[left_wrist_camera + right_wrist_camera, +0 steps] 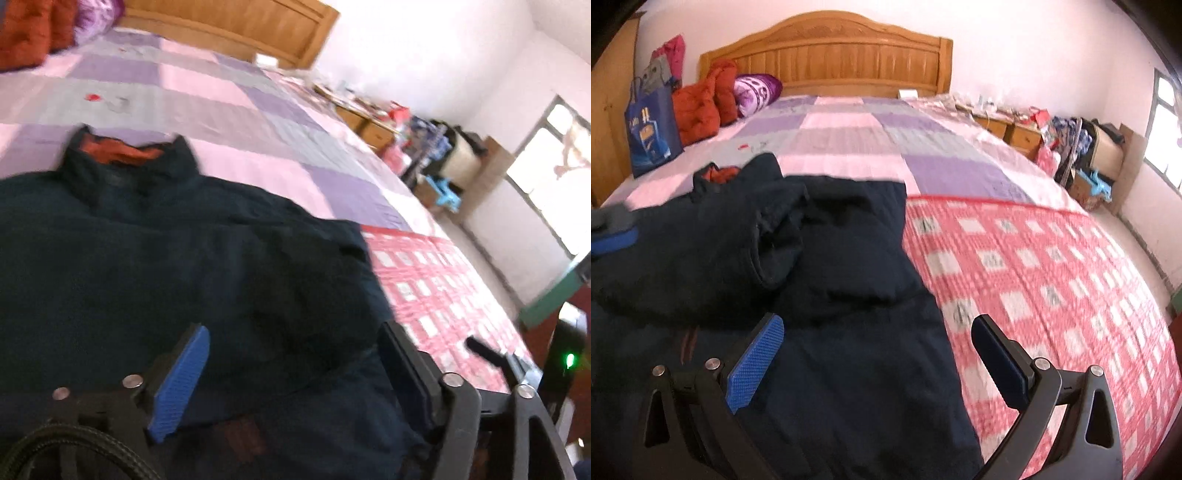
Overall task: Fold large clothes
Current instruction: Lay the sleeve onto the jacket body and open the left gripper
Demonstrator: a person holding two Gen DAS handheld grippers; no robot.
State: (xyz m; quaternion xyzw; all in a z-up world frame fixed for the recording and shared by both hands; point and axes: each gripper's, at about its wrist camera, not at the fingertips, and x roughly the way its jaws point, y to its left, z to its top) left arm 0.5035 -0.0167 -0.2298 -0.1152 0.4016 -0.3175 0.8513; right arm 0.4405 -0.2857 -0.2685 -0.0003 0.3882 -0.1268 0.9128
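Observation:
A large dark navy jacket (166, 258) with an orange-lined collar (118, 151) lies spread on the bed; it also shows in the right wrist view (831, 295), with a sleeve (775, 236) folded across its body. My left gripper (291, 343) is open just above the jacket's lower part, holding nothing. My right gripper (879, 339) is open above the jacket's right edge, where it meets the red checked cover, holding nothing. The left gripper's blue pad (613, 240) shows at the far left of the right wrist view.
The bed has a purple and pink checked sheet (849, 140) and a red checked cover (1052, 280). A wooden headboard (831, 51), orange cushions (698, 107), a purple pillow (757, 88) and a blue bag (652, 129) are at the far end. Cluttered nightstands (1015, 129) stand on the right.

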